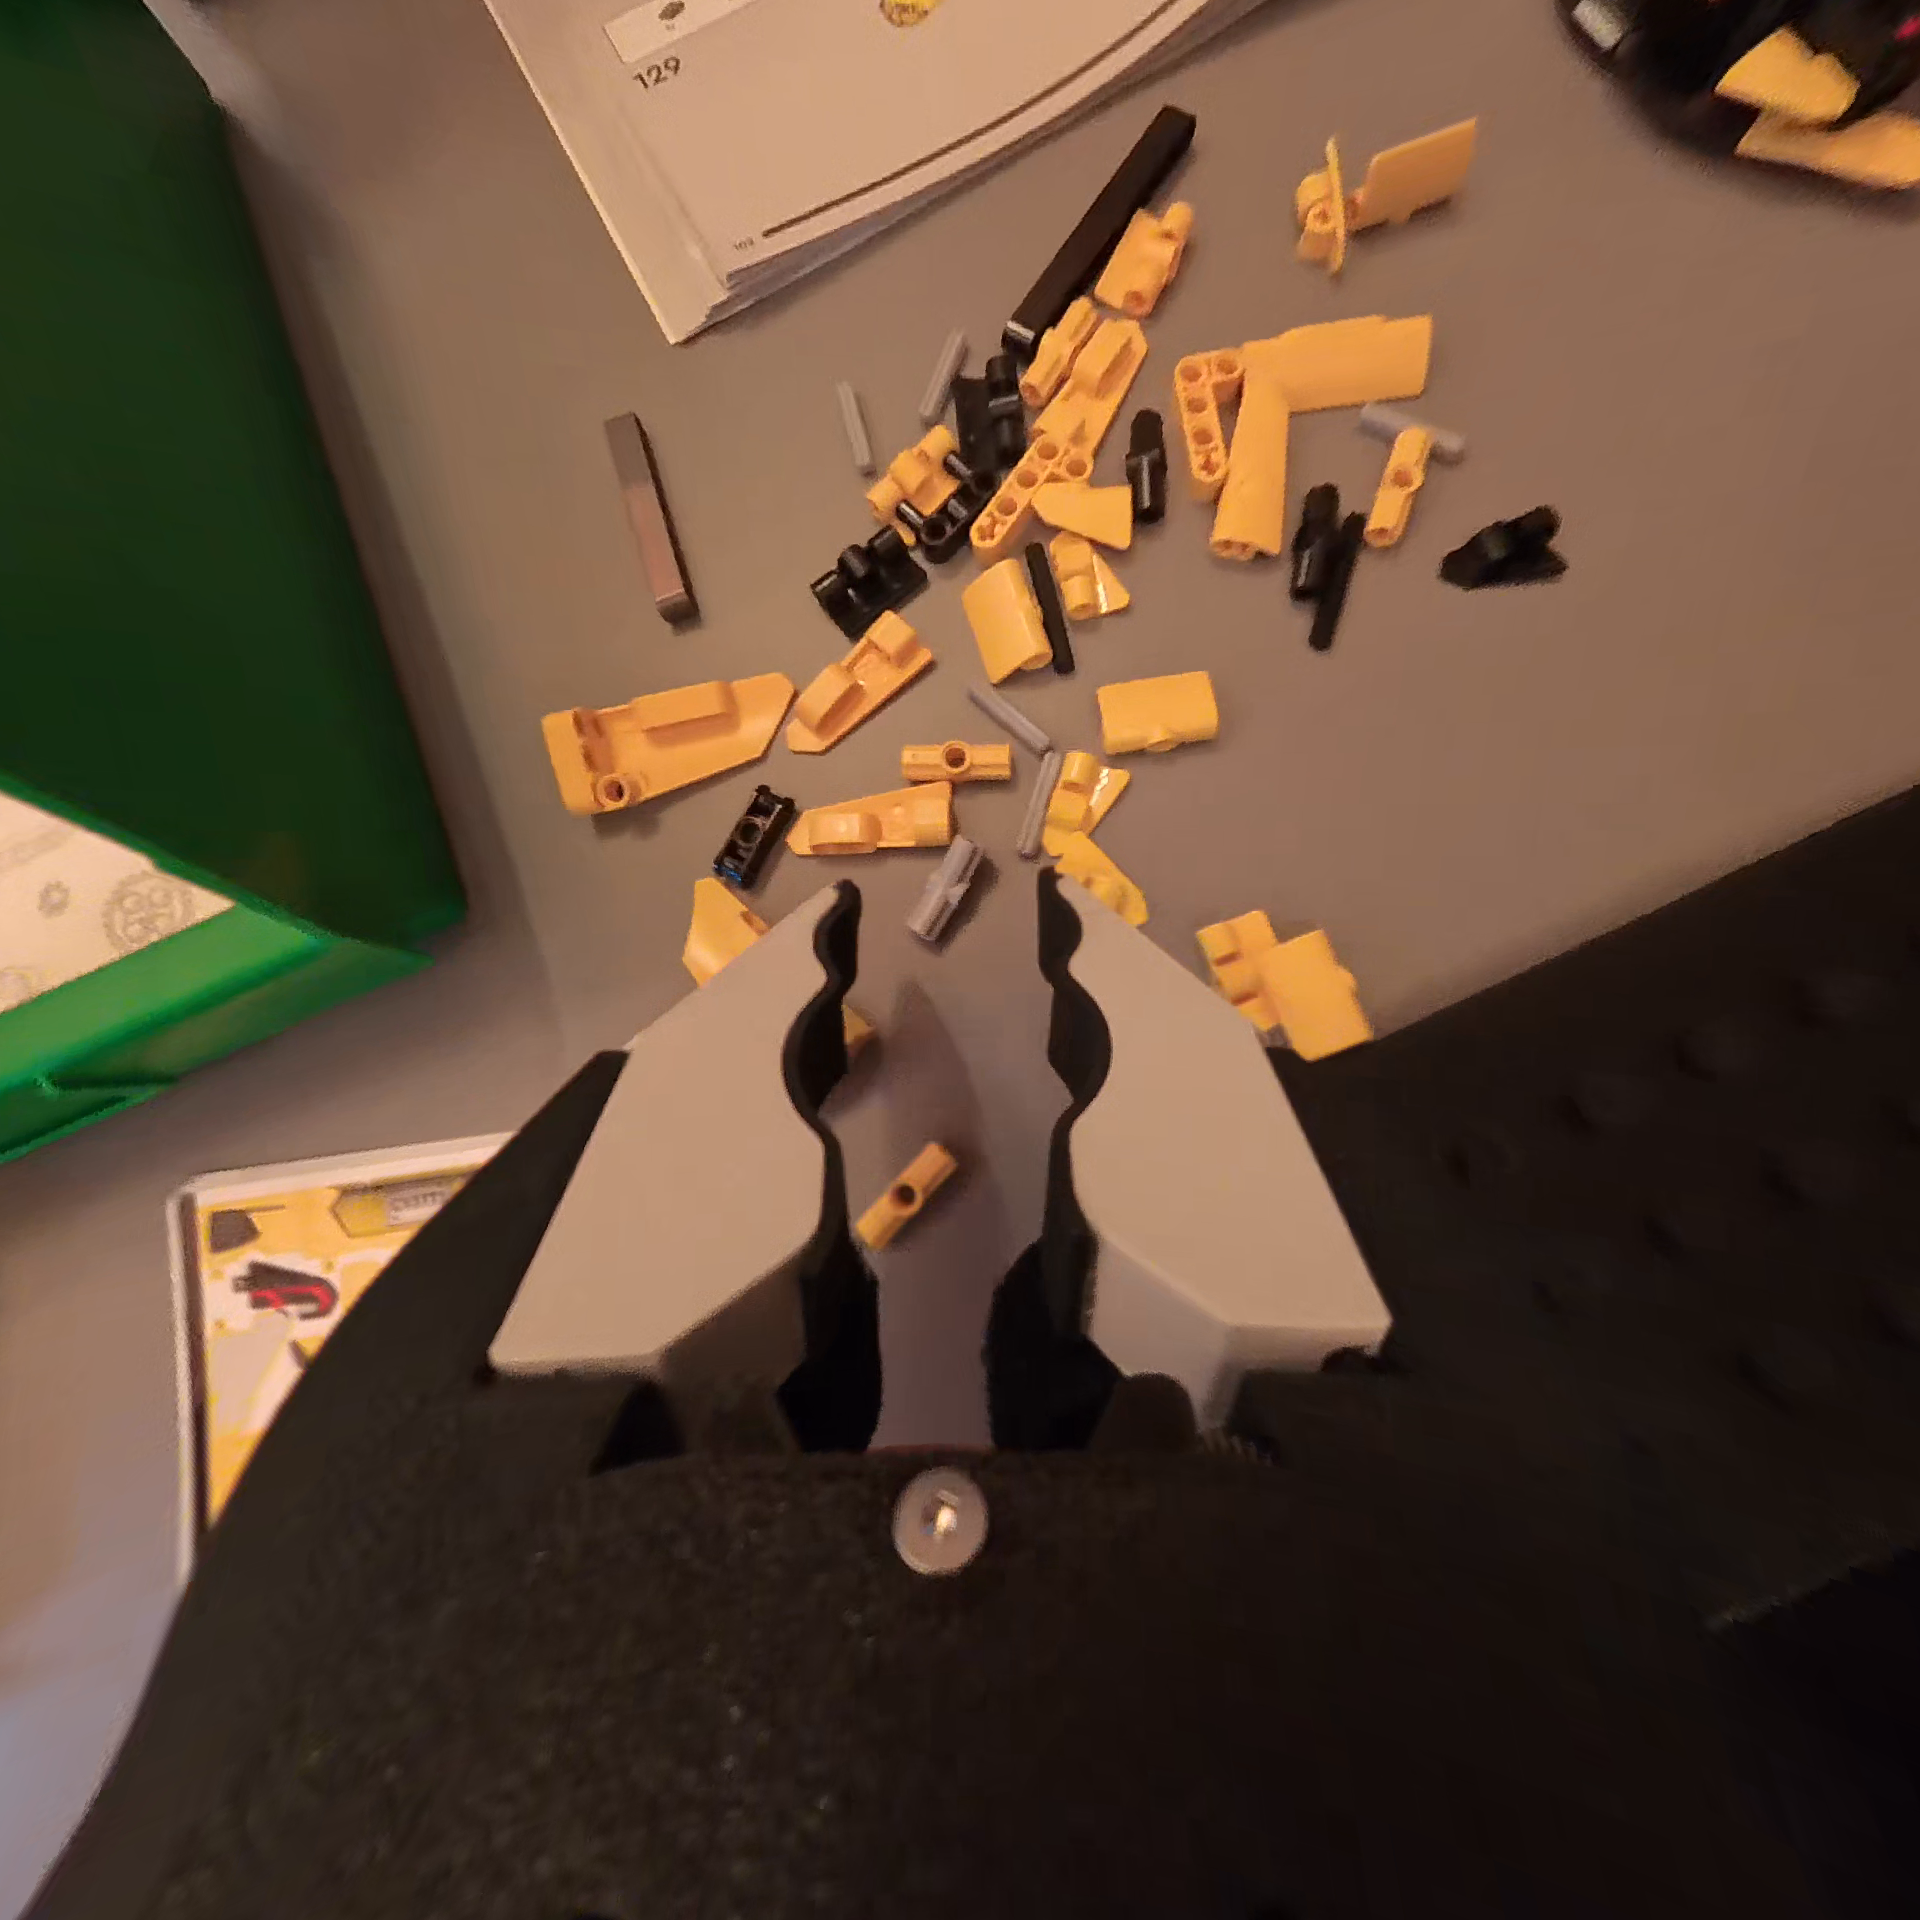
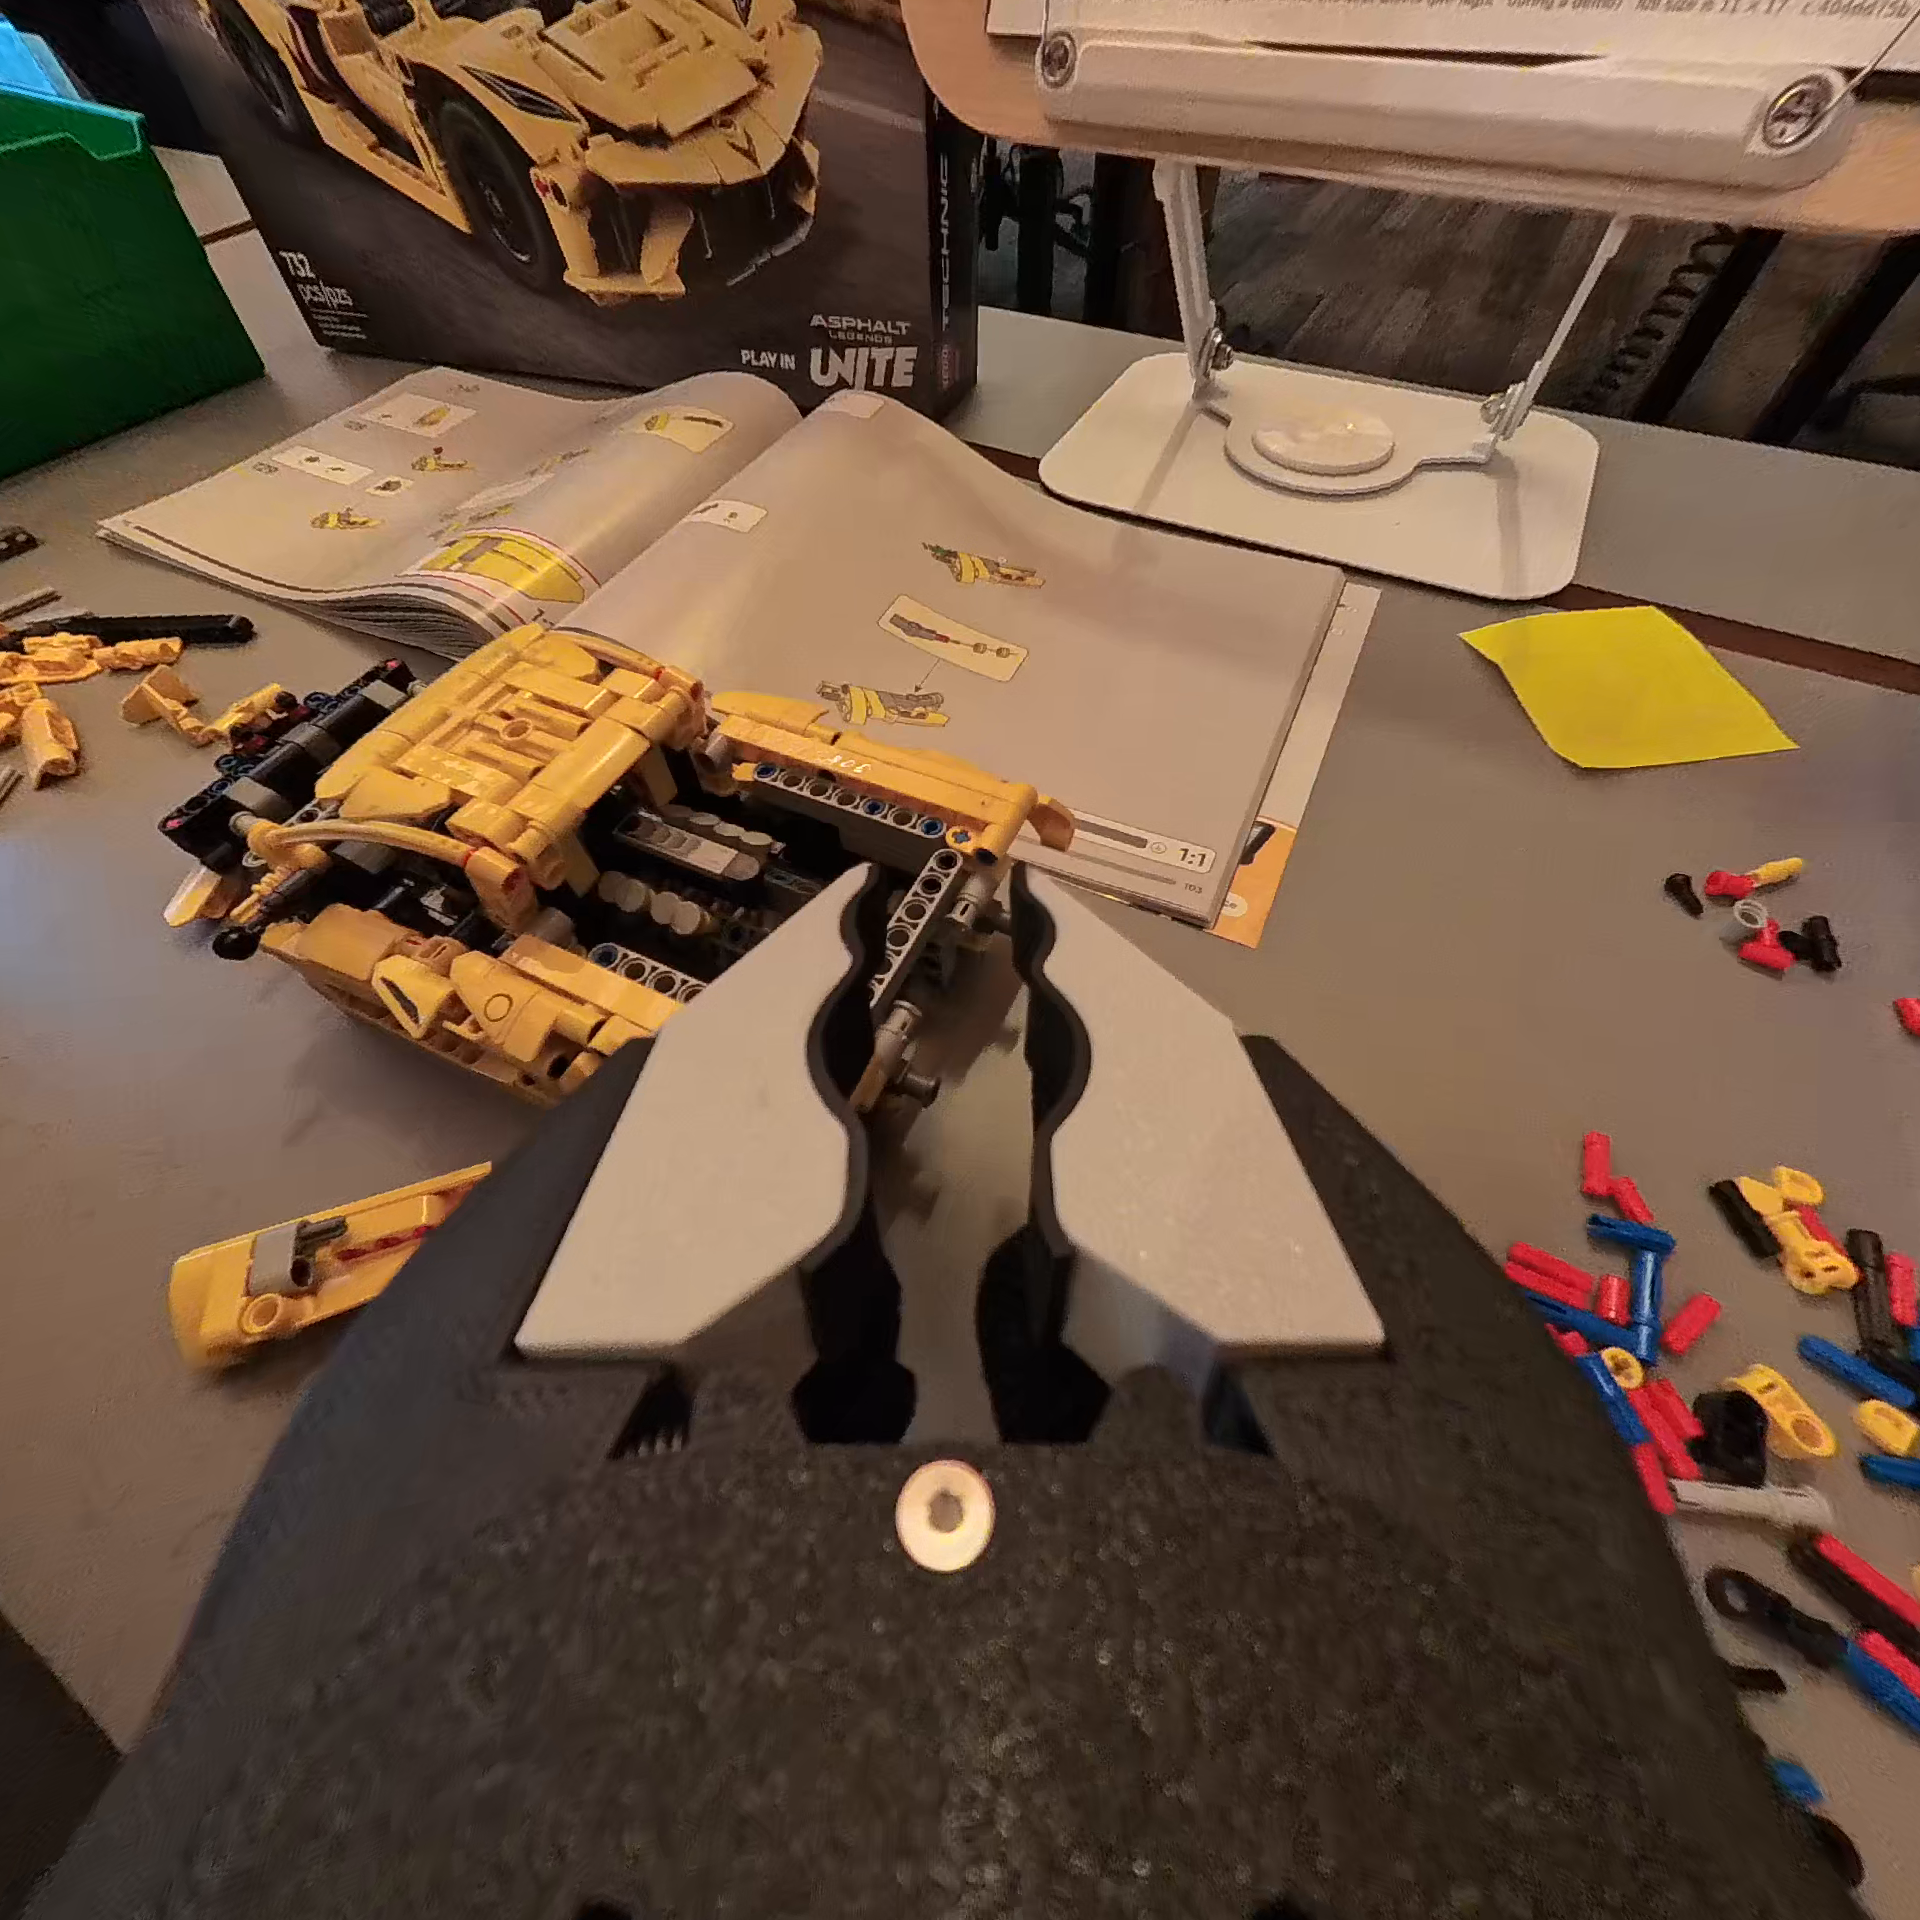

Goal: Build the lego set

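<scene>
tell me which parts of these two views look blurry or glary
Left wrist view: warm dim light, green bin and half-built car smeared at the edges. Right wrist view: sharper, glare on the open manual, loose pins blur at the right edge.

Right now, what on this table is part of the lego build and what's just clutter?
Job:
half-built yellow car
loose yellow and black pieces
red and blue pins
open instruction booklet
left claw, open
right claw, open

Lying about:
green bin
white stand
yellow paper
</scene>
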A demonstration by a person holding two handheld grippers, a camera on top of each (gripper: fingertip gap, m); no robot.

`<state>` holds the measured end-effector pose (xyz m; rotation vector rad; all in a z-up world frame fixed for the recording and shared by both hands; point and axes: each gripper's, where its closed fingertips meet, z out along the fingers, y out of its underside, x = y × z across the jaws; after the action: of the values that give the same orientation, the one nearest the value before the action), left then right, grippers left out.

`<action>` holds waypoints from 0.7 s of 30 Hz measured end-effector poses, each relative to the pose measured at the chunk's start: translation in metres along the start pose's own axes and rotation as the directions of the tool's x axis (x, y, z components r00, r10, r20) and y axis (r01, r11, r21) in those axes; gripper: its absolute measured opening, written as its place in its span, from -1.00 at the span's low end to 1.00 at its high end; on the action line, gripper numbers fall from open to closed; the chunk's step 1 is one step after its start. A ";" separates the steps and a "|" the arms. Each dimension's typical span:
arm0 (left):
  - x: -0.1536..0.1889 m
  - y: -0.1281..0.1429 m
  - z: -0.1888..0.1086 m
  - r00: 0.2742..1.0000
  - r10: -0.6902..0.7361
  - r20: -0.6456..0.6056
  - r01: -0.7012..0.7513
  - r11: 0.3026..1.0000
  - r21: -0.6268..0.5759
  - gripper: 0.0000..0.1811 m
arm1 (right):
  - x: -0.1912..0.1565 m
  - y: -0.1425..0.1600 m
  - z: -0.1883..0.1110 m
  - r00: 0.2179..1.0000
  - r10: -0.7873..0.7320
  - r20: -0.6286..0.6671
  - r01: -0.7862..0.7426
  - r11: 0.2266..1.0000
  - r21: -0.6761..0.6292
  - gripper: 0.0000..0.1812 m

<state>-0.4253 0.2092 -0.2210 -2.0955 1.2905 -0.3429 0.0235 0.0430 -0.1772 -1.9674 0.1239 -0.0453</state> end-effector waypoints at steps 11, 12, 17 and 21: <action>0.002 0.010 0.020 0.986 0.100 -0.133 -0.103 0.995 -0.016 -0.91 | -0.003 0.001 0.001 1.000 0.005 0.022 -0.005 1.000 -0.007 -0.78; 0.006 0.011 0.019 0.982 0.104 -0.157 -0.108 0.994 -0.016 -0.91 | -0.003 0.001 0.001 1.000 0.008 0.023 -0.008 1.000 -0.006 -0.78; 0.029 -0.026 0.005 0.971 0.134 -0.199 -0.113 0.987 0.111 -0.92 | -0.003 -0.001 0.000 0.999 0.019 0.029 -0.020 1.000 0.005 -0.80; 0.110 -0.103 -0.010 0.875 0.158 -0.458 0.017 0.935 0.355 -0.92 | -0.002 0.000 0.001 0.999 0.020 0.027 -0.021 1.000 0.004 -0.78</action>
<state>-0.3057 0.1418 -0.1594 -1.7048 1.4486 -1.0366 0.0217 0.0440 -0.1770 -1.9618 0.1263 -0.0057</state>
